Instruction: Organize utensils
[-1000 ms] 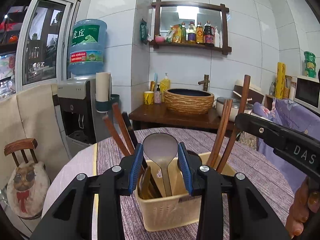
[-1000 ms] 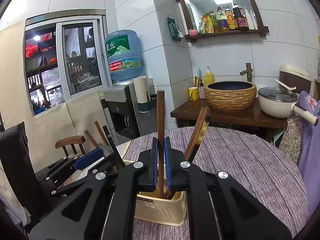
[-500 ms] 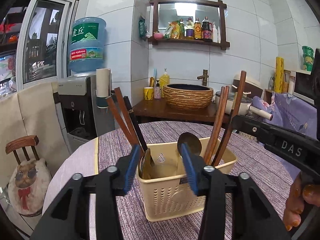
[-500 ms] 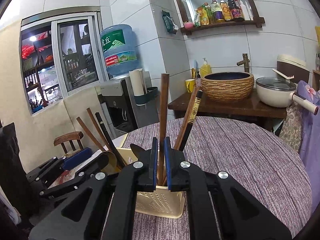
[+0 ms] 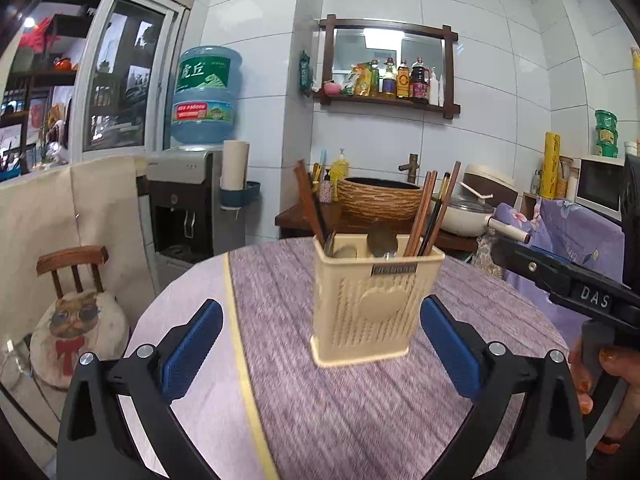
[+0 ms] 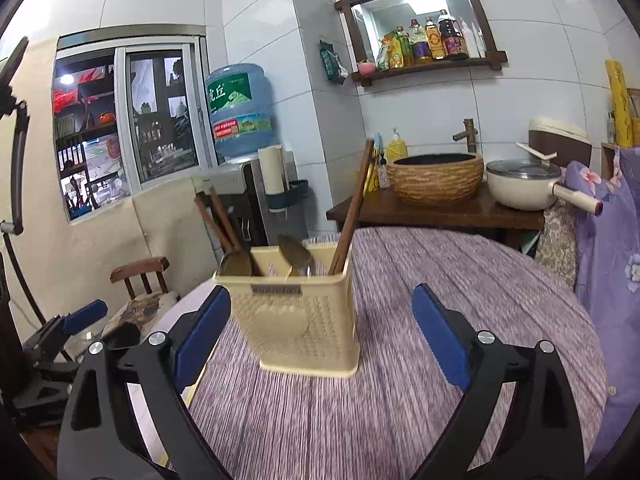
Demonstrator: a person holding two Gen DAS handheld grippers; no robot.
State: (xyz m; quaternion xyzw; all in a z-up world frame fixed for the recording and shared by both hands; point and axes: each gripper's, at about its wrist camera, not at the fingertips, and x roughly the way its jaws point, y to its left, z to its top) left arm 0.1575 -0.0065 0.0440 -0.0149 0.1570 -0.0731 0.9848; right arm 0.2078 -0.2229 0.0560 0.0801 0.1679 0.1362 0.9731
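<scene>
A cream plastic utensil holder stands upright on the round table with a purple striped cloth. It holds brown chopsticks and metal spoons. It also shows in the right wrist view, with chopsticks and spoons in it. My left gripper is open and empty, back from the holder. My right gripper is open and empty, also back from the holder. The right gripper's body shows in the left wrist view.
A wooden side table with a woven basin and a white pot stands behind the round table. A water dispenser and a small chair are at the left. Purple floral fabric hangs at the right.
The right gripper let go of a chopstick into the holder and opened wide. The left gripper opened wider. Both pulled back and down from the holder.
</scene>
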